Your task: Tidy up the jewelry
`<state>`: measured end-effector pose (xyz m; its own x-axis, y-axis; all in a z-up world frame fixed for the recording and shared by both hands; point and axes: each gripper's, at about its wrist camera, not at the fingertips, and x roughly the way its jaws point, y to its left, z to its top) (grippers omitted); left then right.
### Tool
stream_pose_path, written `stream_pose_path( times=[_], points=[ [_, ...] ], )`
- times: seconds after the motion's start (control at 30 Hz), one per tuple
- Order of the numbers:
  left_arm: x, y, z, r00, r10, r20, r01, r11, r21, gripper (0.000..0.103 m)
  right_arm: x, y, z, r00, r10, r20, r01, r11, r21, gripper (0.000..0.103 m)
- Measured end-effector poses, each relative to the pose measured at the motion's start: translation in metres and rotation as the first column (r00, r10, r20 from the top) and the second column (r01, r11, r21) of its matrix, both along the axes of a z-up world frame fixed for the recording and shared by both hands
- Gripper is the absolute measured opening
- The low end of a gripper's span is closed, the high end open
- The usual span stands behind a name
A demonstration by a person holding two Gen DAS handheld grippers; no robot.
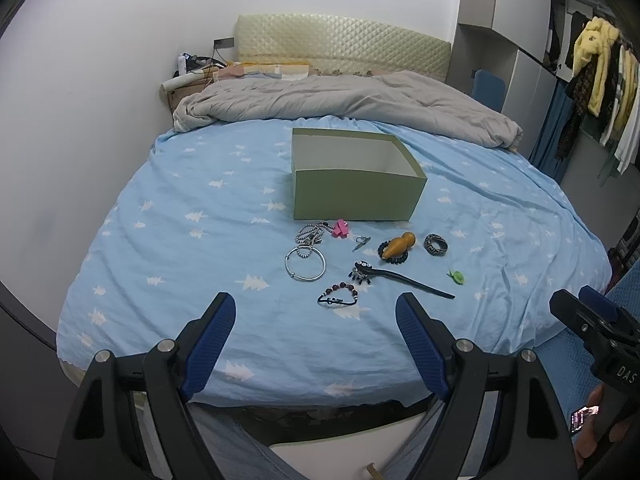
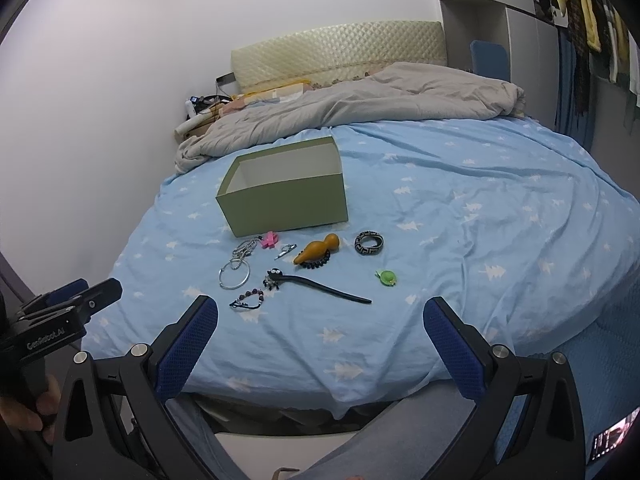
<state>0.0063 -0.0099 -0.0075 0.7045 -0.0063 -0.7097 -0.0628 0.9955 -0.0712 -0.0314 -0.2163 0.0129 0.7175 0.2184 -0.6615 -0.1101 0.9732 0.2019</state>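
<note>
Looks like nothing's been picked up yet, both tools are just hanging over the foot of the bed. Left tool (image 1: 316,344) is wide open and empty, same for the right tool (image 2: 320,344). Beaded bracelet (image 1: 338,295) sits at 12 o'clock from the left one, closest grab, so I'd guess drop down and pinch it. Green box (image 1: 356,188) is further out at 12, looks empty.

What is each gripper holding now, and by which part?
Nothing is held. The left gripper and the right gripper are both open above the bed's near edge; the jewelry lies untouched.
</note>
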Motion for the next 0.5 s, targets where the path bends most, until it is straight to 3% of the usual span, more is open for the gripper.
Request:
stream_pose_path(
  times=[0.5],
  points=[
    [-0.0053, 0.0001, 0.004, 1.0, 0.004, 0.02, -0.004, 1.0, 0.006, 0.083, -0.0003, 0.0006, 0.0023, 1.0, 0.01, 0.019, -0.01, 1.0, -0.009, 0.103]
  ],
)
